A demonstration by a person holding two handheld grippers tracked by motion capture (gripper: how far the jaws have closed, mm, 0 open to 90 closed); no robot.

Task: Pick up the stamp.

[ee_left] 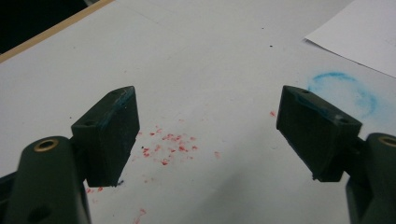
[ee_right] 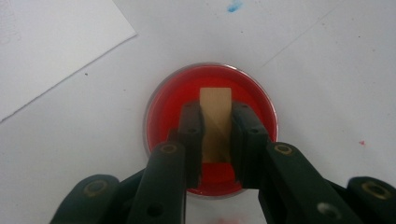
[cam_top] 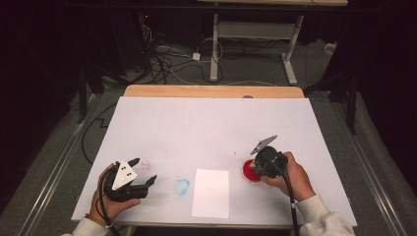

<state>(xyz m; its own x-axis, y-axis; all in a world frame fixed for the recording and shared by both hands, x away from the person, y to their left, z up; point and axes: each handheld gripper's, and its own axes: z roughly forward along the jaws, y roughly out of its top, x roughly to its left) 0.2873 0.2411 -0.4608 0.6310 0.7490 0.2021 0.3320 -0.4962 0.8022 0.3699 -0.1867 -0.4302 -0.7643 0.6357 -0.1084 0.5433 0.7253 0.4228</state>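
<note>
right claw grips a wooden block over the red dish; left claw spread wide

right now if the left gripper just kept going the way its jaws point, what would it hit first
Probably nothing solid. The left gripper is open, and ahead of it lie only the red specks on the white table cover. The blue ring stain and white paper sheet sit off to one side.

table | white paper sheet; red dish; blue smudge; red flecks
</note>
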